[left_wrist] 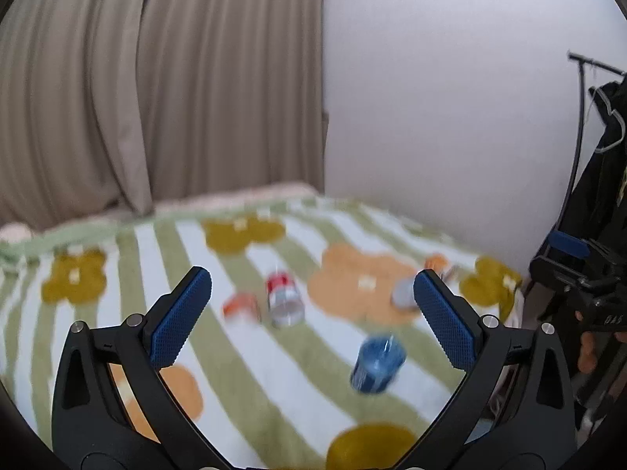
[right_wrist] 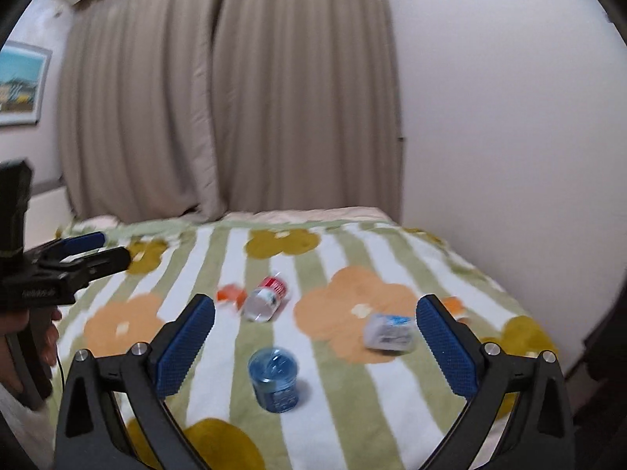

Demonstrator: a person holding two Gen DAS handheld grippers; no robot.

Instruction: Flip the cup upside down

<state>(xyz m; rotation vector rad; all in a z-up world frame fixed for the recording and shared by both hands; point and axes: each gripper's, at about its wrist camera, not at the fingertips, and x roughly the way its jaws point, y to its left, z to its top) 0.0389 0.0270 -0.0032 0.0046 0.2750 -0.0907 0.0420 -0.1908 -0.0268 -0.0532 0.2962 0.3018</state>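
Observation:
A blue translucent cup [right_wrist: 274,380] stands on the striped flowered blanket [right_wrist: 352,258], its top toward me; it also shows in the left wrist view [left_wrist: 377,364]. My right gripper [right_wrist: 313,352] is open and empty, hovering above and just behind the cup. My left gripper [left_wrist: 311,317] is open and empty, held above the blanket with the cup low between its fingers; it shows from the side in the right wrist view [right_wrist: 98,250]. The views are blurred.
A red and clear cup [right_wrist: 266,299] lies on its side mid-blanket, an orange and white item [right_wrist: 230,295] beside it. A white and blue packet [right_wrist: 390,333] and an orange item [right_wrist: 454,307] lie to the right. Curtains and a wall stand behind. A clothes rack [left_wrist: 599,125] stands right.

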